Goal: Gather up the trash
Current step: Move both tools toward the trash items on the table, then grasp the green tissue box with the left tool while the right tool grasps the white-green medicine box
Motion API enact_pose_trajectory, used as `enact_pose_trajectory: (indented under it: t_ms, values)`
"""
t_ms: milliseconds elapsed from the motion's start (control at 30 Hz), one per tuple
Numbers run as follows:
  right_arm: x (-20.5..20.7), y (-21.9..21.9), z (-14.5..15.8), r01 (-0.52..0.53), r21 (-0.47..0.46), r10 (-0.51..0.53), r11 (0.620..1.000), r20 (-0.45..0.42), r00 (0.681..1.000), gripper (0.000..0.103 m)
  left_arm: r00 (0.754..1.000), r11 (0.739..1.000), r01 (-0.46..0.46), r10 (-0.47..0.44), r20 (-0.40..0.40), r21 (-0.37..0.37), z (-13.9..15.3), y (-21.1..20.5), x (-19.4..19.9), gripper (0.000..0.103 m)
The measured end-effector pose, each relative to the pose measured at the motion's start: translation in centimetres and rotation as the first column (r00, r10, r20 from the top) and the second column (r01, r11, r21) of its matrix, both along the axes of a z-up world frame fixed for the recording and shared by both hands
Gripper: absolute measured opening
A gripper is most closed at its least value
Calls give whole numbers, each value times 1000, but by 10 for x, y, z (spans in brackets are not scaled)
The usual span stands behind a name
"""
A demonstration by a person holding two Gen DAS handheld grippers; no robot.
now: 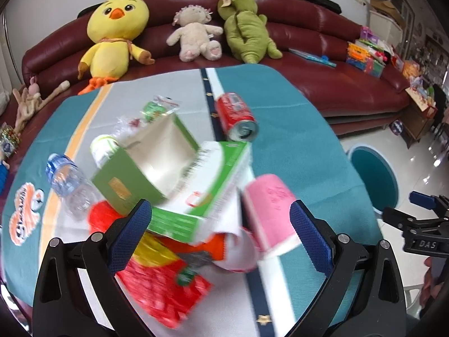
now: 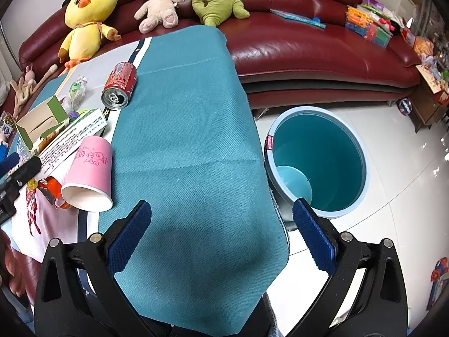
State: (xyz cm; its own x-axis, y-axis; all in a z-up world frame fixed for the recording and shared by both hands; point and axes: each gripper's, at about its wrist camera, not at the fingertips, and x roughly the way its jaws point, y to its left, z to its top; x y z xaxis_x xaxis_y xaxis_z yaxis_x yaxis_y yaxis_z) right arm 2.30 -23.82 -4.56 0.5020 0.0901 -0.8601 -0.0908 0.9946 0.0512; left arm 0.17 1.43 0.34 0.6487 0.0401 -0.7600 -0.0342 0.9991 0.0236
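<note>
Trash lies heaped on a table under a teal and grey cloth (image 2: 190,129). My left gripper (image 1: 221,221) is open above the heap, its fingers either side of a green and white carton (image 1: 202,185) and a pink paper cup (image 1: 269,207), gripping neither. Around them lie an open green box (image 1: 146,163), a red can (image 1: 235,115), a clear bottle (image 1: 70,182) and red wrappers (image 1: 165,289). My right gripper (image 2: 221,224) is open over bare cloth at the table's right edge. The cup (image 2: 89,174) and can (image 2: 119,85) lie to its left. A teal bin (image 2: 317,165) stands on the floor.
A dark red sofa (image 2: 308,53) behind the table holds a yellow chick plush (image 1: 115,31), a beige plush (image 1: 196,33), a green plush (image 1: 247,28) and toy boxes (image 2: 367,25). Glossy white floor (image 2: 393,224) surrounds the bin. The right gripper's body (image 1: 423,227) shows at the left wrist view's right edge.
</note>
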Motion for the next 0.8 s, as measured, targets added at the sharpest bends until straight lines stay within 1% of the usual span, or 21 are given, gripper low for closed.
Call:
enact_pose_trajectory:
  t_ms: [67, 100, 133, 167, 200, 267, 300, 333, 433, 467, 600, 667, 700, 733, 767, 800]
  values:
    - [3, 1, 2, -8, -3, 8, 1000, -5, 1000, 97, 1000, 999, -21, 21, -5, 45, 4, 12, 5, 99]
    - [5, 1, 2, -12, 0, 12, 1000, -9, 1000, 97, 999, 995, -31, 32, -11, 91, 9, 20, 10, 99]
    - [7, 1, 3, -15, 5, 15, 1000, -12, 1000, 97, 999, 993, -42, 43, -11, 109, 12, 29, 15, 99]
    - [10, 2, 3, -17, 10, 18, 1000, -16, 1000, 97, 999, 987, -49, 51, -12, 150, 17, 33, 18, 99]
    - [12, 2, 3, -20, 12, 20, 1000, -18, 1000, 97, 998, 985, -59, 62, -18, 161, 21, 41, 23, 99]
    - [17, 5, 4, -30, 16, 31, 999, -22, 999, 97, 997, 984, -74, 79, -20, 160, 25, 54, 29, 99]
    - [19, 6, 4, -33, 16, 34, 999, -24, 999, 97, 996, 989, -79, 84, -40, 123, 20, 63, 35, 99]
    - [21, 7, 4, -37, 17, 38, 999, -26, 999, 97, 993, 992, -76, 85, -82, 99, 14, 69, 41, 99]
    - [27, 9, 4, -48, 24, 49, 999, -33, 998, 97, 990, 992, -53, 67, -121, 115, 13, 72, 44, 99]
    - [29, 10, 4, -51, 27, 52, 998, -34, 998, 97, 990, 992, -56, 70, -122, 112, 11, 74, 44, 99]
    - [38, 13, 0, -61, 36, 62, 998, -45, 997, 97, 979, 985, -124, 141, -149, 116, 5, 87, 54, 98]
    - [42, 16, -2, -68, 51, 71, 996, -55, 996, 97, 976, 986, -138, 152, -156, 95, 1, 93, 59, 93]
    - [45, 18, -2, -73, 59, 77, 996, -59, 995, 97, 973, 985, -141, 156, -173, 98, -2, 93, 63, 89]
    - [49, 20, -1, -80, 71, 84, 994, -64, 994, 97, 971, 984, -146, 161, -175, 100, -6, 94, 65, 78]
    - [54, 23, -1, -87, 88, 93, 992, -72, 993, 97, 969, 984, -148, 164, -185, 97, -8, 95, 66, 62]
    - [59, 27, 1, -93, 100, 101, 991, -78, 992, 97, 967, 986, -149, 162, -196, 80, -11, 97, 65, 56]
